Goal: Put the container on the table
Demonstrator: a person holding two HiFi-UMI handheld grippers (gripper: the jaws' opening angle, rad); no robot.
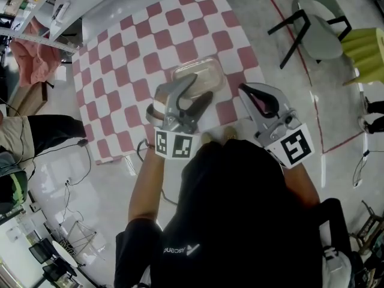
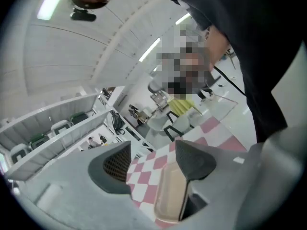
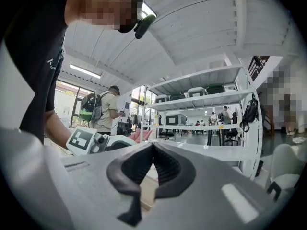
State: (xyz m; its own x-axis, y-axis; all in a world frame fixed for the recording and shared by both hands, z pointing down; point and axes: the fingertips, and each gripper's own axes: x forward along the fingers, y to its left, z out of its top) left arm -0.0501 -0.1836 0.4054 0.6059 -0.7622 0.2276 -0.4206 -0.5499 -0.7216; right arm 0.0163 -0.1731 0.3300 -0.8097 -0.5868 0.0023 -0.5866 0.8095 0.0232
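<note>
A clear plastic container [image 1: 201,71] with a beige tint lies on the pink-and-white checkered table [image 1: 150,41], near its front edge. My left gripper [image 1: 199,90] hovers just above the container's near side, jaws open and nothing between them. In the left gripper view the container [image 2: 170,198] lies below the open left gripper [image 2: 151,163], partly behind the right pad [image 2: 194,159]. My right gripper [image 1: 245,90] stays to the right of the container, apart from it. Seen in its own view, the right gripper [image 3: 153,150] is shut and empty, with a beige edge of the container [image 3: 147,195] beneath.
A grey-green chair [image 1: 318,23] and a yellow-green object [image 1: 367,53] stand on the floor right of the table, behind a red tape line [image 1: 300,59]. Pink cloth [image 1: 36,59] hangs at the left. Shelves [image 3: 201,99] with bins and a person with a backpack [image 3: 98,110] are further off.
</note>
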